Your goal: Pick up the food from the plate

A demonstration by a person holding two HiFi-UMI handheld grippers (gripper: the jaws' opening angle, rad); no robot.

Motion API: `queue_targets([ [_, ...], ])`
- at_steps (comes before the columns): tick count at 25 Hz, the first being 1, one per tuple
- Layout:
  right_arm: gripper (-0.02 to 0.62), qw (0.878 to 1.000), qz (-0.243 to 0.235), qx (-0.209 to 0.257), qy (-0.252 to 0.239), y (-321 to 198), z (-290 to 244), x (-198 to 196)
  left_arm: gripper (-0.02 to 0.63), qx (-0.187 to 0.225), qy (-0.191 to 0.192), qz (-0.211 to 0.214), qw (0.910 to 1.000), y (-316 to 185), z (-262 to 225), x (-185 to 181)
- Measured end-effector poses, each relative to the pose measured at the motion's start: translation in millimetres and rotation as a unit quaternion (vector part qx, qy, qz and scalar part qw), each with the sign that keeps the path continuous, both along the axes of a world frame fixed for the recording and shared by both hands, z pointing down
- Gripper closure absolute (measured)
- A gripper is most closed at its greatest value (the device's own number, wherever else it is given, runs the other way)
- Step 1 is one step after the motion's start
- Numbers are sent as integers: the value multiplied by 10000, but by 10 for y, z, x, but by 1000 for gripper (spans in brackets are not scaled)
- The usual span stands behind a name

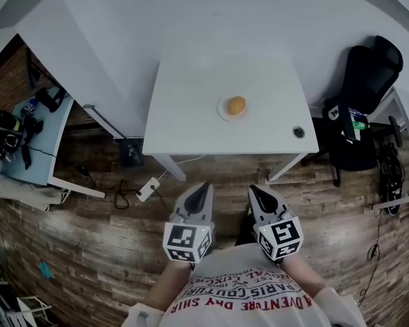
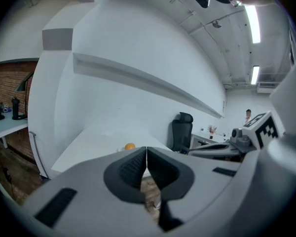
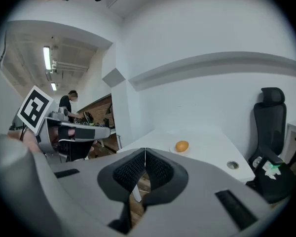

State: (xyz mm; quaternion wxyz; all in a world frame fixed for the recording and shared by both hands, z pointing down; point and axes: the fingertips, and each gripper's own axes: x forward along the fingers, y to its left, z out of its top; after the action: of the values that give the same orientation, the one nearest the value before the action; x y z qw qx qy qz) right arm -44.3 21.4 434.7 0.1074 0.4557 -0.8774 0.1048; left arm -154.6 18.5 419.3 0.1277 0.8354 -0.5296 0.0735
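Food (image 1: 236,105), round and orange, sits on its plate (image 1: 221,110); left gripper (image 1: 205,186) and right gripper (image 1: 254,189) jaws closed, empty.

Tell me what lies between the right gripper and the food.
Head view: from the right gripper, wooden floor, then bare white table up to the plate holding the food.

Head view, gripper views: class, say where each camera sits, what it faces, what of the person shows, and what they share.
Head view: on the person's head, steeply down at the table with food on a plate; left hand-held gripper, right hand-held gripper and shirt show.
Left gripper view: on that gripper, along its shut jaws toward the table; the right one shows at right.
Right gripper view: the same, mirrored; the left one shows at left.
Shared: all three show the food.
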Motion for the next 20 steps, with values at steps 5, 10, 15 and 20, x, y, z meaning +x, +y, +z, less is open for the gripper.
queue_targets([
  [5, 581, 9993, -362, 56, -34, -798, -120, 239, 600, 36, 0, -382, 9993, -726, -103, 212],
  [10, 581, 9979, -638, 138, -13, -1561, -269, 639, 600, 79, 31, -522, 9986, -1447, -221, 678],
  [15, 581, 9971, -752, 108, -54, -2253, -282, 997, 600, -10, 16, -641, 9979, -2070, -185, 1046],
  [20, 581, 9969, -762, -116, -127, -2716, -141, 1143, 600, -298, -156, -695, 9970, -2481, 6, 1160],
])
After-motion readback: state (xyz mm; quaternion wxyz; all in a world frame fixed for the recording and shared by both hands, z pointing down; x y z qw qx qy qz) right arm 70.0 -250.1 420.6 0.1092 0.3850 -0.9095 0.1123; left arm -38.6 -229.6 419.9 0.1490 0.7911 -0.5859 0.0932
